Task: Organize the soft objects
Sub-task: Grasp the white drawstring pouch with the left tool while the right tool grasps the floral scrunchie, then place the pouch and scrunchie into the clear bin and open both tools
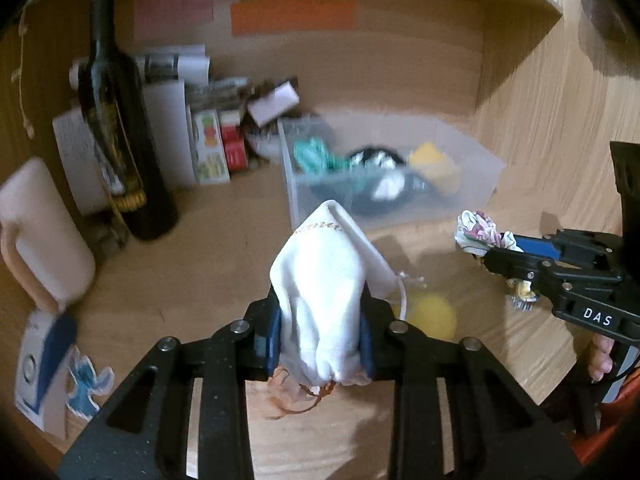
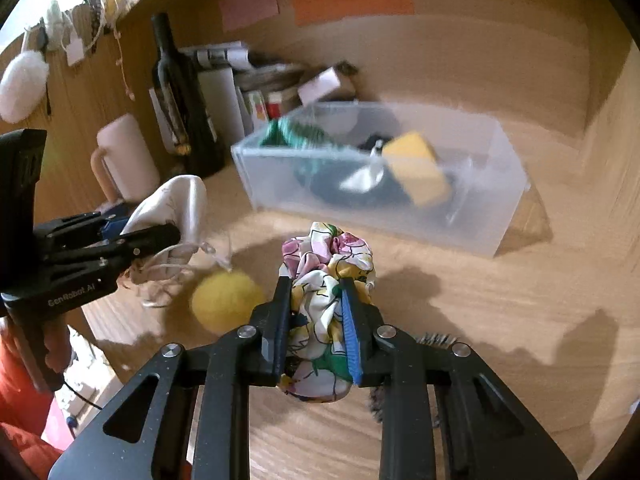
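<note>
- While both soft things are lifted clear of the bench, we hold the white cloth drawstring pouch [image 1: 324,280] in the left gripper [image 1: 322,334], its jaws clenched on the pouch's lower half, and the floral fabric scrunchie [image 2: 324,300] in the right gripper [image 2: 318,328], its jaws clenched across the scrunchie's middle.
- We see the pouch's long axis running forward along the left jaws, its folded top pointing toward the clear plastic rectangular bin [image 1: 472,160], with loose drawstrings trailing below the jaws.
- We judge that the coming move turns on this: the bin lies ahead of both grippers, up and slightly right of each, its open top facing up; the right gripper looks nearer to it, so the scrunchie would likely go in first.
- We count several things already in the bin [image 2: 496,184]: a teal knitted item [image 2: 296,136], a yellow sponge-like block [image 2: 416,168] and a dark item with white patches [image 2: 360,184]; blur hides finer detail.
- We note a yellow felt ball [image 2: 226,300] resting on the wooden bench [image 2: 500,320] between the two grippers, not yet collected.
- We see, further out on the left, a dark glass wine bottle [image 1: 116,120] and a pale pink mug [image 1: 40,232], well apart from the bin.
</note>
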{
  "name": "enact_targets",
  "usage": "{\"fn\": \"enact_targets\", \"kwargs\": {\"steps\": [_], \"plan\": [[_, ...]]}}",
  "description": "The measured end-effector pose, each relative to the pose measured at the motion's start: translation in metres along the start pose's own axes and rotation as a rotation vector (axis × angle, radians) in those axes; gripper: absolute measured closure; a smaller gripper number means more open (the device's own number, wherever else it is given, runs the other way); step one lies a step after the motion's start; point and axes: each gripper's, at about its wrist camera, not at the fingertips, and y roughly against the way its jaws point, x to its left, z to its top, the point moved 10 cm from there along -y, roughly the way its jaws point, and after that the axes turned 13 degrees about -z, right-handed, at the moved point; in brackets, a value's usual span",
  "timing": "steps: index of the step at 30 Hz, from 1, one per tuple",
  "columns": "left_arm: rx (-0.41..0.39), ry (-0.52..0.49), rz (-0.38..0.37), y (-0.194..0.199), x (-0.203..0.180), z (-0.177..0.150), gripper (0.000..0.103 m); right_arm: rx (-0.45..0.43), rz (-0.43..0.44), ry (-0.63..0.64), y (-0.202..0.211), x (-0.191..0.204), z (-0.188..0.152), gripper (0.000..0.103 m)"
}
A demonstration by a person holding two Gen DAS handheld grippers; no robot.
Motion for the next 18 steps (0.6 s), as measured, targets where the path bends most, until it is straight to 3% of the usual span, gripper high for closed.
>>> {"fn": "enact_targets", "kwargs": {"steps": [10,18], "plan": [[-0.142,-0.034,-0.027,0.005,-0.013,0.075,0.072,-0.137,-0.052,-0.033,0.023,-0.031,0.055,0.082],[-0.175,-0.034,-0.048,-0.017,-0.02,0.124,0.072,-0.216,-0.113,-0.059,0.032,-0.064,0.097,0.082]]}}
